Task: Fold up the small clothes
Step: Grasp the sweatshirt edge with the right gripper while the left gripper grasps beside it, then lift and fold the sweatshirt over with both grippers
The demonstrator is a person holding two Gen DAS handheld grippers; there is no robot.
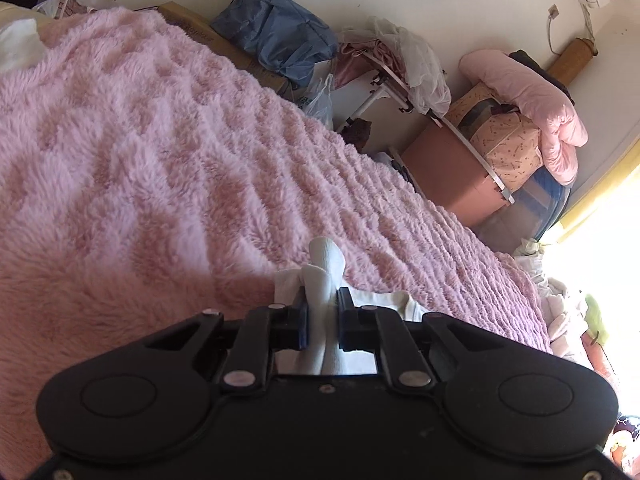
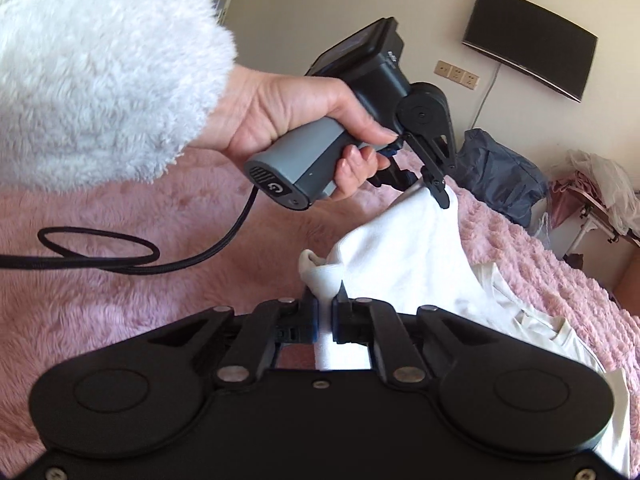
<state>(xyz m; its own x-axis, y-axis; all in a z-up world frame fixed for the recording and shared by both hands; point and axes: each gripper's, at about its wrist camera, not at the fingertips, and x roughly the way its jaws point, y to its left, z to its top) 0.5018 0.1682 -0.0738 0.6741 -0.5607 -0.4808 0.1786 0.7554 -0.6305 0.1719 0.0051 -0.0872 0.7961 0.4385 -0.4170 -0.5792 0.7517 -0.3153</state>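
Observation:
A small white garment [image 2: 404, 248] hangs lifted between both grippers above a fluffy pink blanket [image 2: 120, 312]. My right gripper [image 2: 325, 304] is shut on a bunched edge of it, white cloth pinched between the pads. The left gripper [image 2: 434, 194], held by a hand in a fluffy white sleeve, clamps the garment's far corner. In the left wrist view my left gripper [image 1: 323, 304] is shut on a twisted strip of the white garment [image 1: 326, 264], which sticks up past the fingertips. The rest of the cloth trails down to the right on the bed.
The pink blanket [image 1: 140, 140] covers the whole bed. Beyond its far edge stand a blue bag [image 1: 280, 36], a folding rack with clothes [image 1: 396, 68], a brown box [image 1: 448, 172] and piled pink bedding [image 1: 532, 100]. A black cable [image 2: 120, 256] loops over the blanket.

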